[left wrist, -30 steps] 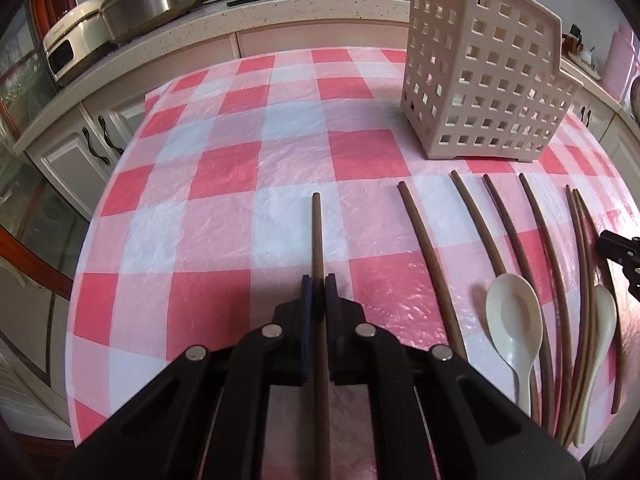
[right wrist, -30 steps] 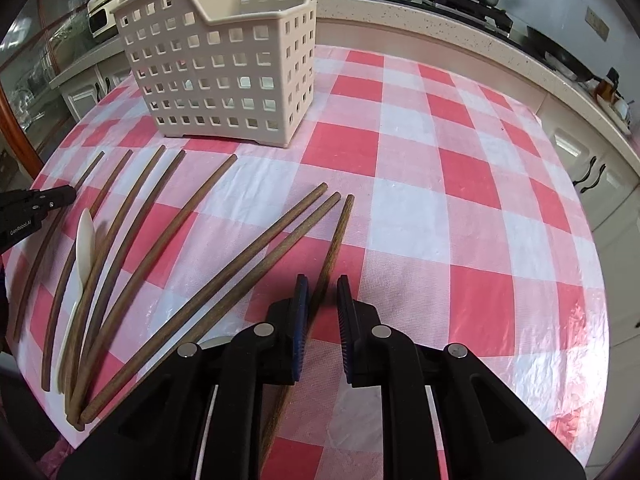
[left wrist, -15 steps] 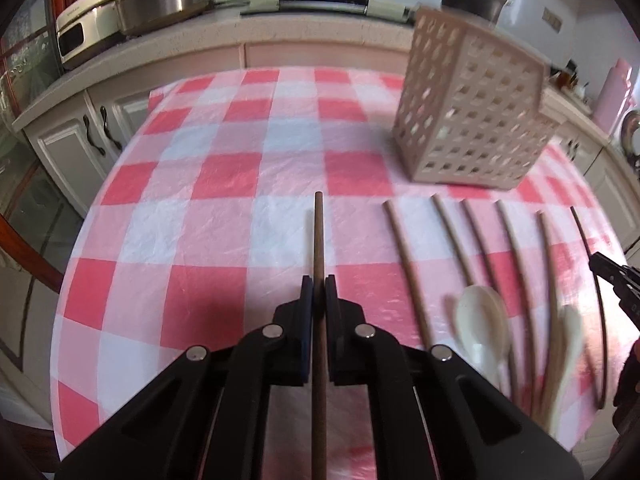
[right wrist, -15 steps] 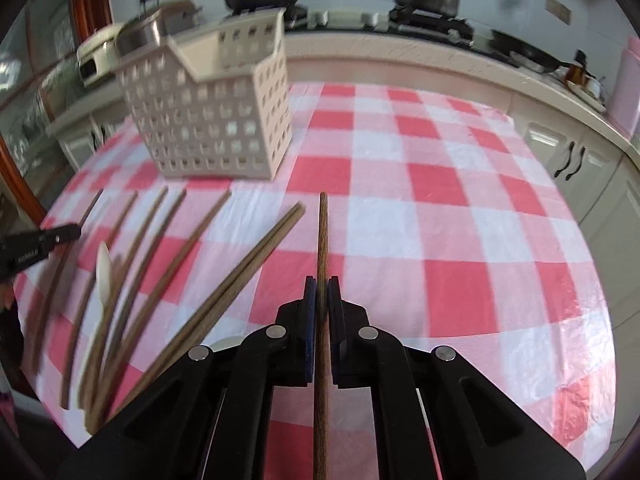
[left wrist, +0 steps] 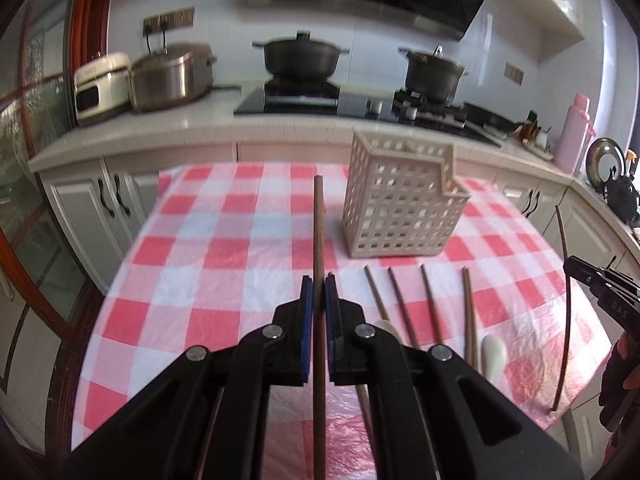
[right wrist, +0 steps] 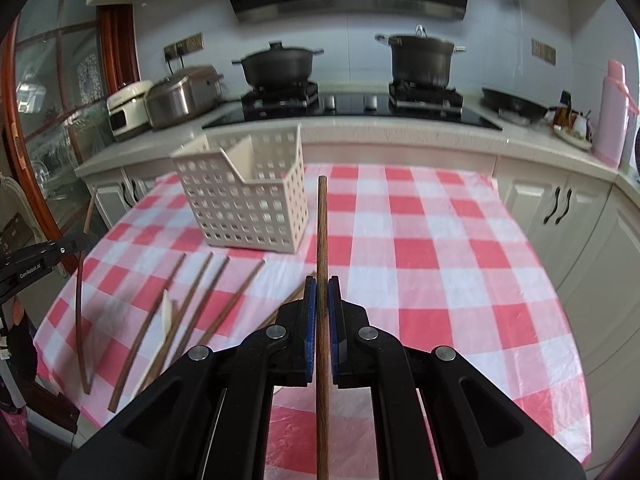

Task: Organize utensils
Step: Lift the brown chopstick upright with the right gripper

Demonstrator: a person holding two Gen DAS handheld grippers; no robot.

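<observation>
Both grippers had risen off the table since the earlier frames, each carrying a chopstick. Left wrist view: left gripper [left wrist: 319,284] clamped on left chopstick [left wrist: 318,232], held just left of the perforated basket [left wrist: 402,210]; loose chopsticks [left wrist: 430,300] and a white spoon [left wrist: 494,356] lay in front of the basket. Right wrist view: right gripper [right wrist: 321,285] clamped on right chopstick [right wrist: 322,232], just right of the basket [right wrist: 244,200], above the checked tablecloth [right wrist: 440,264].
</observation>
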